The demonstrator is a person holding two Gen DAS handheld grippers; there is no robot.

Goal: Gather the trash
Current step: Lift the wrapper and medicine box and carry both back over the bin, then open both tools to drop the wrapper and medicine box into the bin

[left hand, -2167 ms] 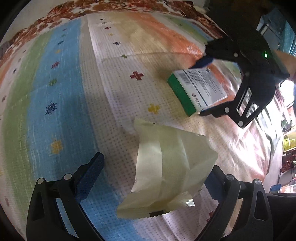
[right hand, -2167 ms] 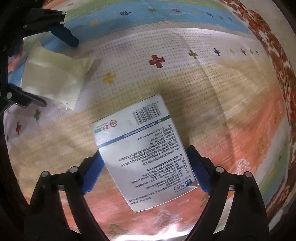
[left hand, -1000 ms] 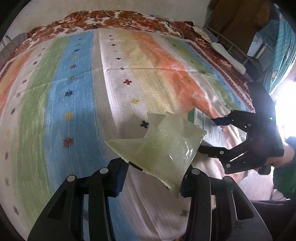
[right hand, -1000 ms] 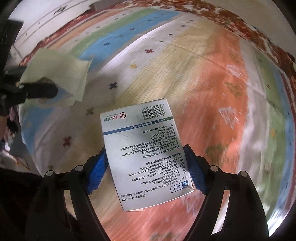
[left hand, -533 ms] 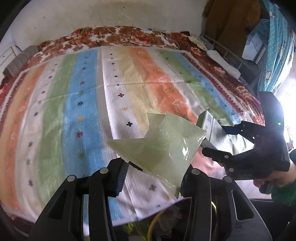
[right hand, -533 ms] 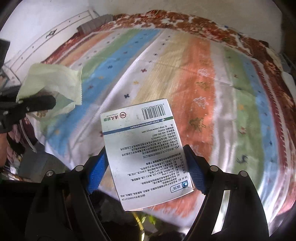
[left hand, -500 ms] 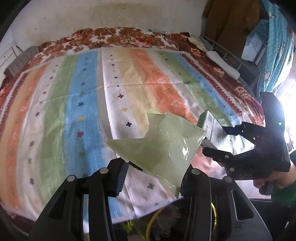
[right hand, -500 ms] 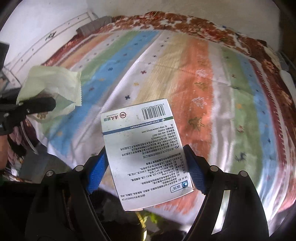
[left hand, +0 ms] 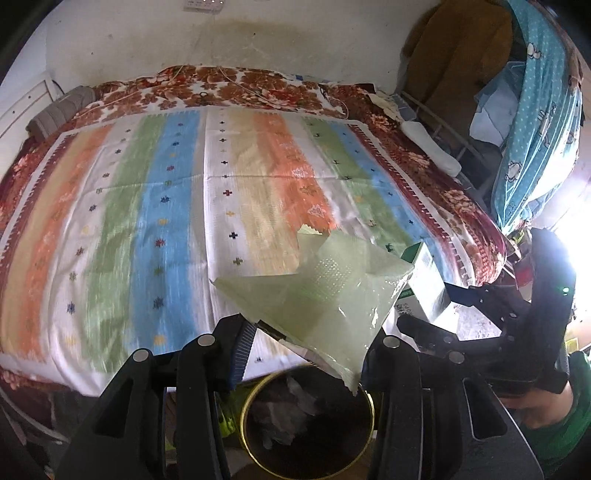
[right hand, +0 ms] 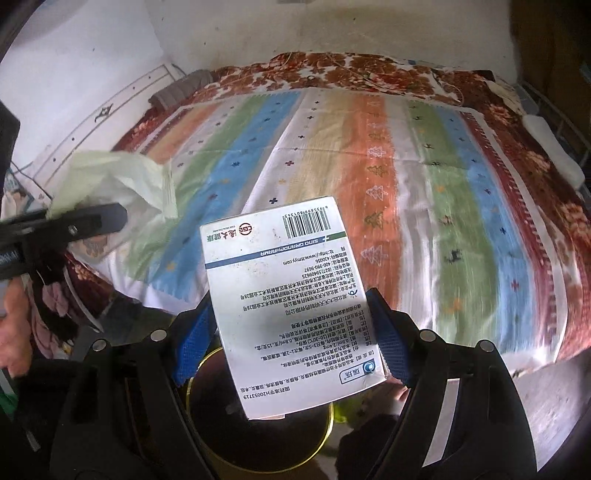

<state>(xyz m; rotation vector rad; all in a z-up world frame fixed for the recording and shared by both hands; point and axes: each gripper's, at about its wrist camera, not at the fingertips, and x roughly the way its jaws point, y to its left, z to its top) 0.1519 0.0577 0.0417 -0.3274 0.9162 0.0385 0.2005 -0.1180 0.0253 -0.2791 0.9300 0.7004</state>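
My left gripper point(left hand: 306, 347) is shut on a pale green plastic wrapper point(left hand: 325, 295) and holds it above a round trash bin with a yellow rim point(left hand: 306, 439) that has crumpled waste inside. My right gripper point(right hand: 291, 332) is shut on a white medicine box with a barcode point(right hand: 291, 295), held over the same bin point(right hand: 258, 443). The right gripper with the box also shows in the left wrist view point(left hand: 424, 291). The wrapper and the left gripper's finger show at the left of the right wrist view point(right hand: 118, 184).
A bed with a striped multicoloured cloth point(left hand: 184, 206) over a floral blanket point(left hand: 221, 88) fills the view beyond the bin. Clothes and a blue dotted fabric point(left hand: 535, 110) hang at the right. A white wall point(left hand: 258, 33) stands behind.
Both grippers have lifted off the bed with their items and pulled back past its edge. The trash bin has come into view beneath them.
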